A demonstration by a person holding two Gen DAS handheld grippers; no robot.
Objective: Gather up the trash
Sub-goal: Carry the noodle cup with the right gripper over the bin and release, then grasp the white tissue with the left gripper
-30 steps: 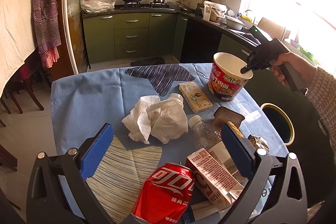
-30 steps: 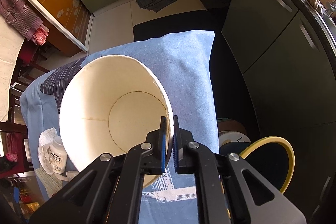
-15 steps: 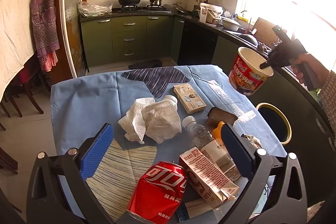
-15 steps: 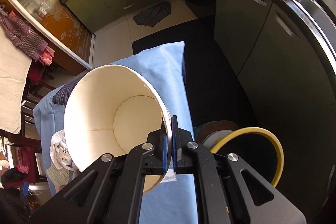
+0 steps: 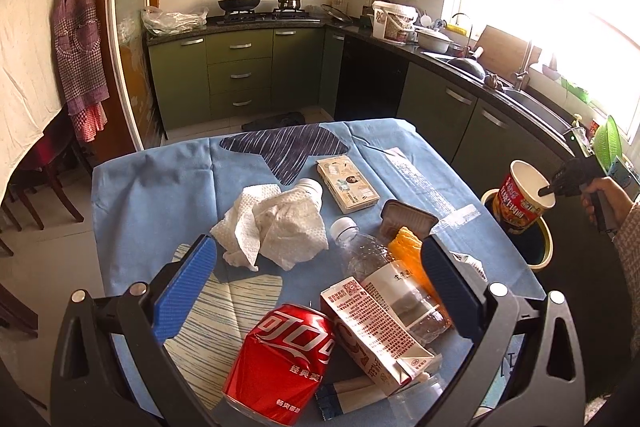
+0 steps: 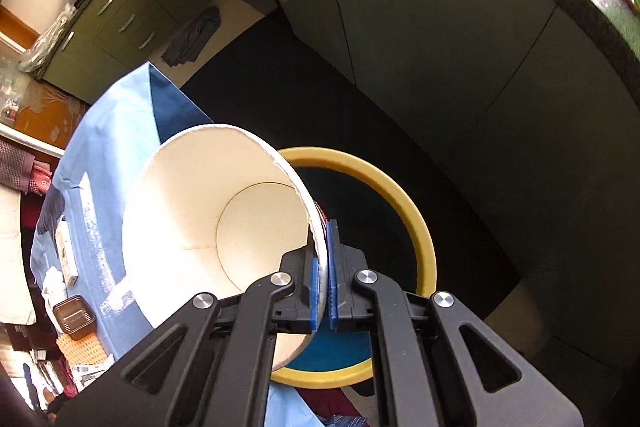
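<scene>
My right gripper (image 6: 323, 251) is shut on the rim of an empty red noodle cup (image 6: 208, 223), which hangs tilted over a yellow-rimmed bin (image 6: 416, 223). From the left wrist view, the noodle cup (image 5: 520, 203) and the right gripper (image 5: 546, 191) hang over the bin (image 5: 542, 261) to the right of the table. My left gripper (image 5: 316, 283) stands open above the near table edge. Between and below its fingers lie a crushed red cola can (image 5: 284, 355), a milk carton (image 5: 372, 331) and a clear plastic bottle (image 5: 368, 259).
On the blue tablecloth (image 5: 160, 187) lie crumpled paper towels (image 5: 276, 227) over a white bottle, a flat box (image 5: 347, 183), a brown tray (image 5: 408, 223) and an orange wrapper (image 5: 412, 251). Green cabinets (image 5: 240, 79) and a dark counter ring the room. A person's hand (image 5: 604, 203) holds the right gripper.
The right gripper carried the noodle cup off the table to the right and down, over the yellow-rimmed bin, rolling as it went. The left gripper stayed open and shifted only slightly.
</scene>
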